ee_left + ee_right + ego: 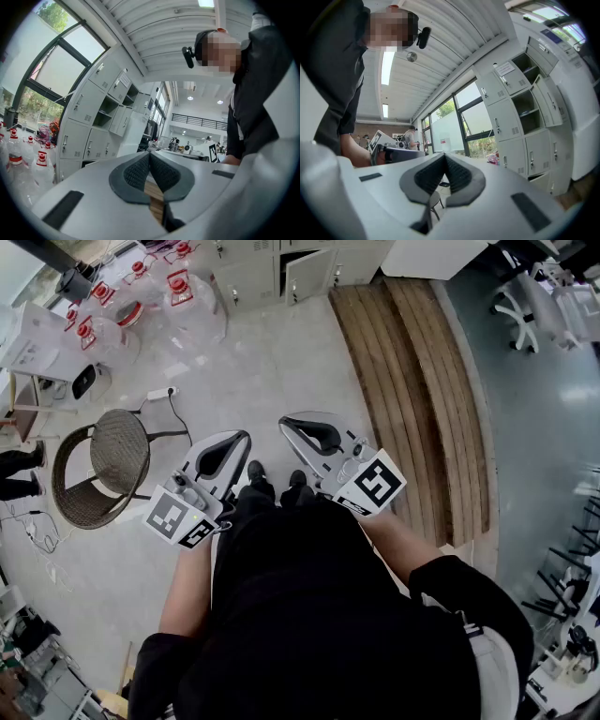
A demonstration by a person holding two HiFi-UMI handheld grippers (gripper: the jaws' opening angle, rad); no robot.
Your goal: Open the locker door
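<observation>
A bank of grey lockers (281, 273) stands far ahead across the floor, beyond both grippers. In the left gripper view the lockers (89, 112) rise at the left, some compartments without doors. In the right gripper view the lockers (520, 117) stand at the right, one door ajar. I hold my left gripper (242, 439) and right gripper (286, 426) close to my body, above my shoes and well short of the lockers. The left gripper (150, 153) is shut with its pads touching and nothing between them. The right gripper (444, 156) is likewise shut and holds nothing.
A wicker chair (98, 465) stands at the left, with a power strip (161, 393) and cable beside it. Several large water bottles (141, 296) with red caps sit at the far left. Long wooden planks (412, 390) run along the right. An office chair (525, 306) is at the far right.
</observation>
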